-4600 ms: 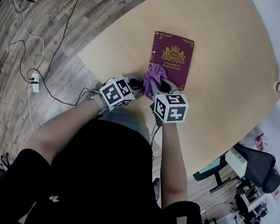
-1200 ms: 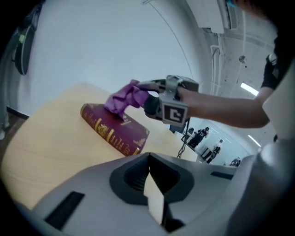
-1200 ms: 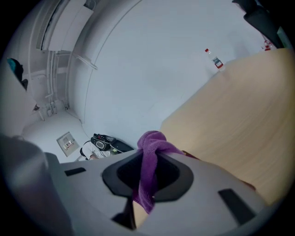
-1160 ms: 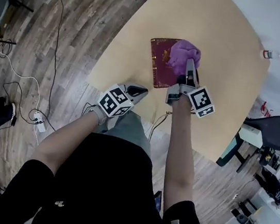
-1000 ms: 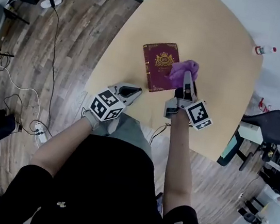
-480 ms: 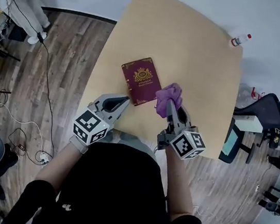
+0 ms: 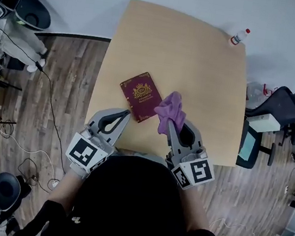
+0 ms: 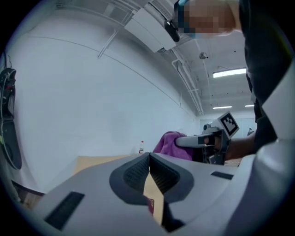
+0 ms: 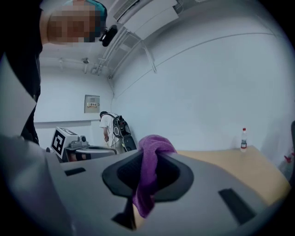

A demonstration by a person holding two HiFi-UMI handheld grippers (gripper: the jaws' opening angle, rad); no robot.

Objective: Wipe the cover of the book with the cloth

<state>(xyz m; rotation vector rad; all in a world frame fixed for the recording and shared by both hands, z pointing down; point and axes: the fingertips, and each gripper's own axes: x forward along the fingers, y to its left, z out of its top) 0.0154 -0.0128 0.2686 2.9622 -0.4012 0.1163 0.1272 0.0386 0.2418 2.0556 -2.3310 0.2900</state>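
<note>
A dark red book [image 7: 140, 96] with a gold crest lies closed near the front edge of the tan table [image 7: 195, 56]. My right gripper [image 7: 172, 122] is shut on a purple cloth [image 7: 169, 110], held just right of the book and off its cover; the cloth [image 9: 148, 173] hangs pinched between the jaws in the right gripper view. My left gripper [image 7: 124, 114] is shut and empty at the front table edge, just below the book's near corner. In the left gripper view its jaws [image 8: 149, 171] meet, with the cloth [image 8: 171, 144] beyond.
A small plastic bottle [image 7: 237, 37] stands at the table's far right corner. An office chair [image 7: 281, 107] is to the right of the table. Cables [image 7: 49, 111] lie on the wooden floor at left. A person [image 9: 113, 130] stands by the far wall.
My right gripper has drawn the cloth off the book's cover and back to the right of it. The left gripper stays shut near the table's front edge. The head camera has risen.
</note>
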